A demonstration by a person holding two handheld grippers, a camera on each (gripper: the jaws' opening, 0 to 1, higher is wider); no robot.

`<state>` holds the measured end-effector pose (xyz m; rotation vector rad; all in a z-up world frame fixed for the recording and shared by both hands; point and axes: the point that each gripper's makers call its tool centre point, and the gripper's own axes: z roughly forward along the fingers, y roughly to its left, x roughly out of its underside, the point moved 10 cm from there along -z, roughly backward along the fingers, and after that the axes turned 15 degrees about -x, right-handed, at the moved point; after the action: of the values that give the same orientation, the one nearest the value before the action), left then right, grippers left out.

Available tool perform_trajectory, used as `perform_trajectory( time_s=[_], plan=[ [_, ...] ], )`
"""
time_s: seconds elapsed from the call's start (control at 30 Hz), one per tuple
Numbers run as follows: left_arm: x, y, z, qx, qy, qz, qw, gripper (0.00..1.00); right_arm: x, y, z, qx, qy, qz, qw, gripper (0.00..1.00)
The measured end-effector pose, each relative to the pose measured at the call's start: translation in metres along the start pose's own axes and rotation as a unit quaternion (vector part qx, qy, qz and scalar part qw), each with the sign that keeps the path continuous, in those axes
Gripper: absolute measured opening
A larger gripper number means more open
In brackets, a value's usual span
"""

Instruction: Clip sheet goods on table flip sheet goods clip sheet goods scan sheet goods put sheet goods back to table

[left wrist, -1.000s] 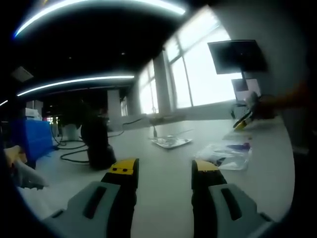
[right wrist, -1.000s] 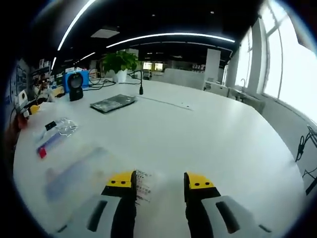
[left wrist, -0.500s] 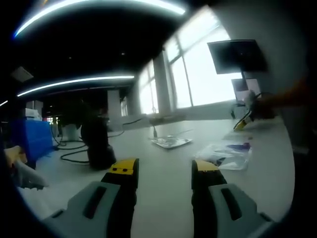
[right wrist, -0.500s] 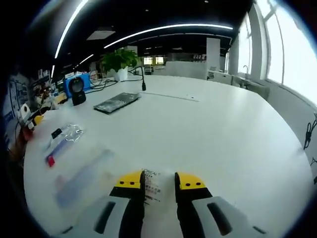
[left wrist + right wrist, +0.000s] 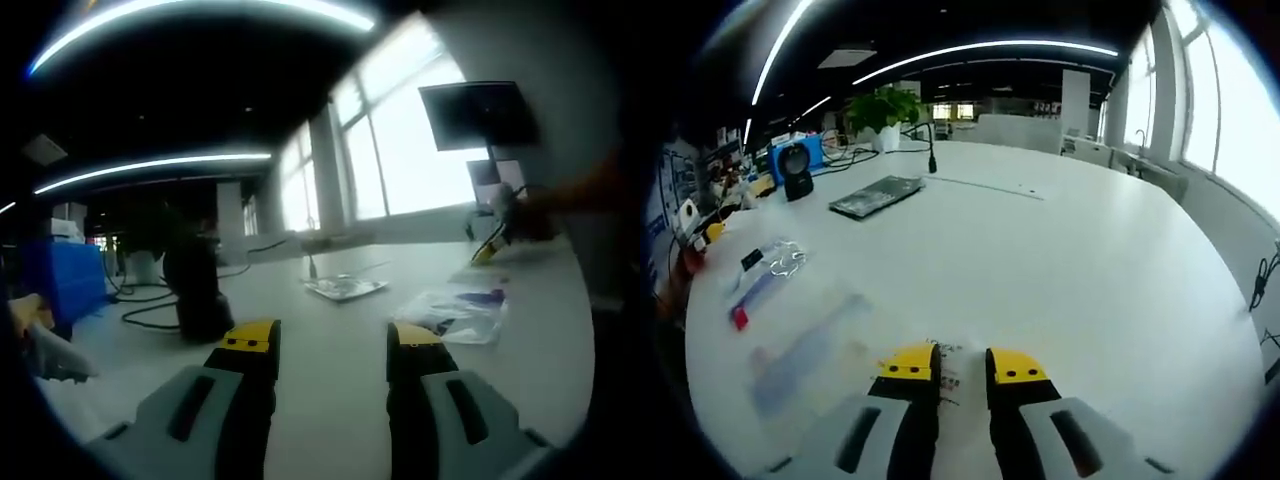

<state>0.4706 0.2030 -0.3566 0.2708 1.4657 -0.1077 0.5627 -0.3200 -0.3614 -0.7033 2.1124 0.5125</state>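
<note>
A clear flat packet (image 5: 805,345) with a white printed label (image 5: 950,375) lies on the white table (image 5: 1070,260). My right gripper (image 5: 960,365) is shut on its label edge, with the yellow tips close together around it. In the left gripper view that gripper (image 5: 492,243) appears far off at the right, held by a hand (image 5: 575,200). My left gripper (image 5: 330,338) hovers low over the table (image 5: 330,310), open, with nothing between its jaws.
A second clear bag with a red and black item (image 5: 760,272) lies left of the held packet, seen as (image 5: 462,310). A silvery packet (image 5: 875,197) (image 5: 345,287) lies mid-table. A black scanner (image 5: 792,172) (image 5: 195,292), a blue box (image 5: 60,285), cables and a plant (image 5: 880,115) stand at the far side.
The right gripper's jaws have narrowed from wide apart to shut on the packet's label edge. The left gripper view is unchanged.
</note>
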Motion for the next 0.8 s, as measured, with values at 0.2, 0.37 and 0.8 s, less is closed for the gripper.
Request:
perform_trajectory(
  time_s=[0.2, 0.37, 0.8],
  plan=[
    [0.000, 0.000, 0.000, 0.000, 0.001, 0.000, 1.0000, 0.35, -0.001, 0.006, 0.001, -0.007, 0.007, -0.001, 1.0000, 0.08],
    [0.000, 0.000, 0.000, 0.000, 0.001, 0.002, 1.0000, 0.35, -0.002, 0.011, 0.003, -0.011, 0.013, -0.006, 0.9998, 0.05],
    [0.000, -0.001, 0.000, 0.000, 0.004, 0.001, 1.0000, 0.35, -0.002, 0.023, -0.003, -0.016, -0.027, 0.007, 0.9995, 0.00]
  ],
)
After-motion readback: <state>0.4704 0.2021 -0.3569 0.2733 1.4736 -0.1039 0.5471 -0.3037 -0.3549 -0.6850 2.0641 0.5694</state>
